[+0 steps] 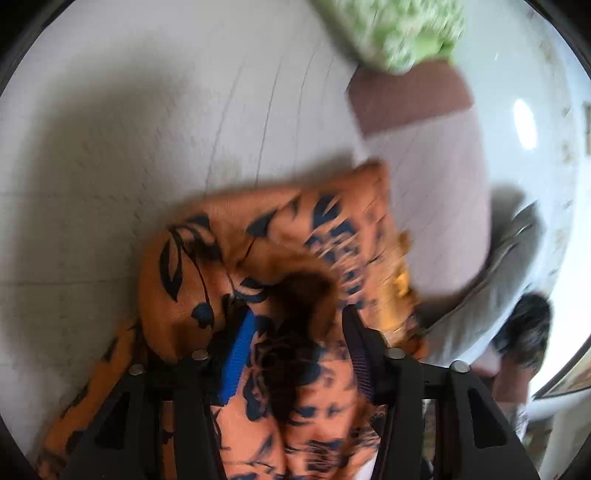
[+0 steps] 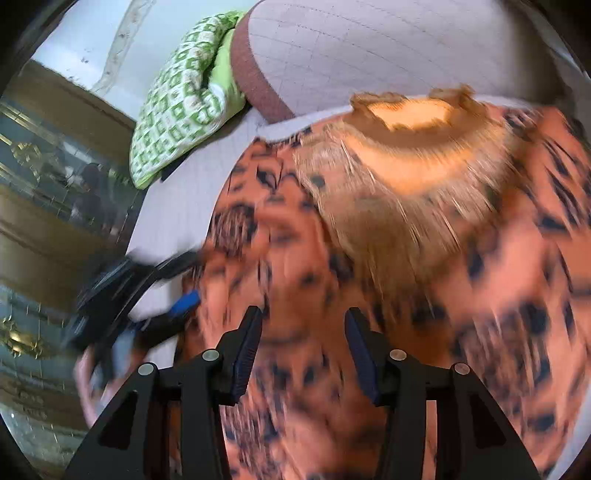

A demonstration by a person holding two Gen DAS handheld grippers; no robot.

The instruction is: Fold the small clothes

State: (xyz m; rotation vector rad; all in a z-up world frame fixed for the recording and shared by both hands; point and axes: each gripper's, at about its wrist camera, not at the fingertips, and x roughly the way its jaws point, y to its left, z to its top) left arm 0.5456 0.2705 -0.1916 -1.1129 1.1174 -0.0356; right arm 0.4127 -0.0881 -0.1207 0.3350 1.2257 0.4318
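Left wrist view: the left gripper point(image 1: 295, 343) points down at an orange garment with dark leaf print point(image 1: 229, 254), which lies bunched on a pale quilted bed cover point(image 1: 110, 129). The jaws stand a moderate gap apart with a hump of the cloth rising between them; the blue pad on one finger is bare along most of its face, so I read no firm pinch, though fabric brushes the tips. Blur is heavy at the right edge, where part of a person in grey shows. A green patterned pillow point(image 1: 402, 33) sits at the head of the bed, well apart. Right wrist view: the right gripper point(image 2: 303, 354) hangs over the same garment, jaws parted and nothing clamped; cloth lies below the tips rather than between the pads. A gathered neckline with a paler trim point(image 2: 413, 122) lies further ahead. The other gripper appears blurred at the left edge of the cloth. Handling judgement: light, thin, limp woven fabric; it will drape and slump, not hold a crease unaided, and is probably a bit slick on the cover. Not fragile. Best holds look like the edges or corners: shoulder seams beside the neckline, or the hem, one gripper each, pinching a single layer. Bunched middle folds would drag extra layers along.
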